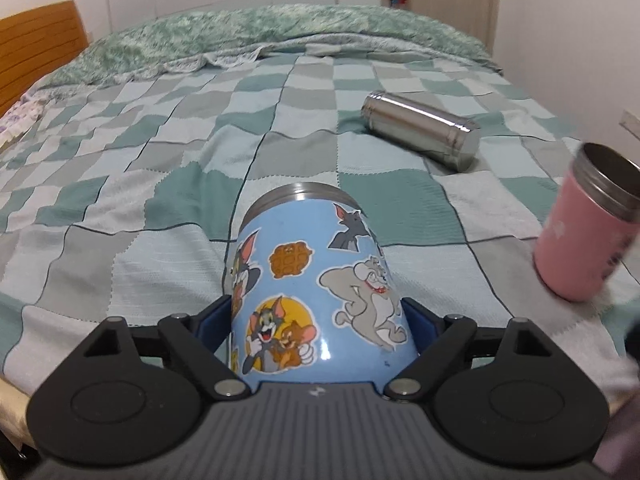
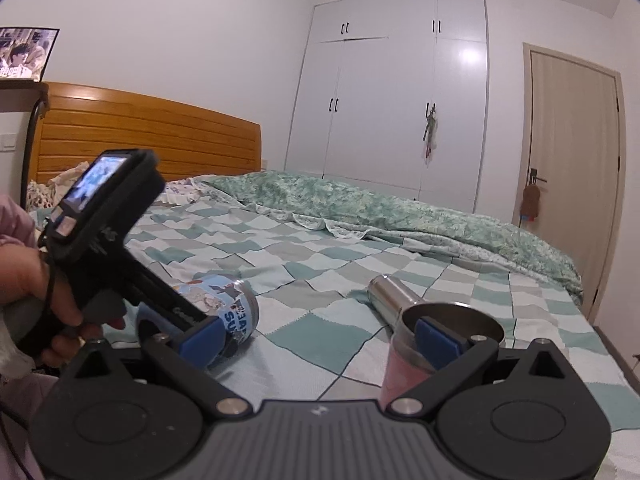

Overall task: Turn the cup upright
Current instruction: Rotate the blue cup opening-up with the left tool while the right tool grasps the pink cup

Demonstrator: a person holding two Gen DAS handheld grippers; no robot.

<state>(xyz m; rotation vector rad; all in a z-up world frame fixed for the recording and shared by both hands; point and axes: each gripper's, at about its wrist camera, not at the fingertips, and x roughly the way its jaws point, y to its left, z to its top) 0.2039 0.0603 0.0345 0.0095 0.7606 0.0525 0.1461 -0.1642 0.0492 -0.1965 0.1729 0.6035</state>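
A blue cartoon-sticker cup (image 1: 316, 292) lies on its side on the checkered bedspread, its steel rim pointing away. My left gripper (image 1: 316, 320) is shut on the blue cup, one blue pad on each side. The cup also shows in the right wrist view (image 2: 228, 308), with the left gripper body (image 2: 104, 240) behind it. A pink cup (image 1: 584, 228) stands upright at the right. My right gripper (image 2: 320, 340) is open; its right pad (image 2: 436, 340) sits in front of the pink cup (image 2: 404, 376), which stands off to the right of the gap.
A steel flask (image 1: 422, 134) lies on its side farther back on the bed, also seen in the right wrist view (image 2: 392, 296). A crumpled green quilt (image 1: 280, 32) lies along the far side. A wooden headboard (image 2: 140, 132), white wardrobe and door stand beyond.
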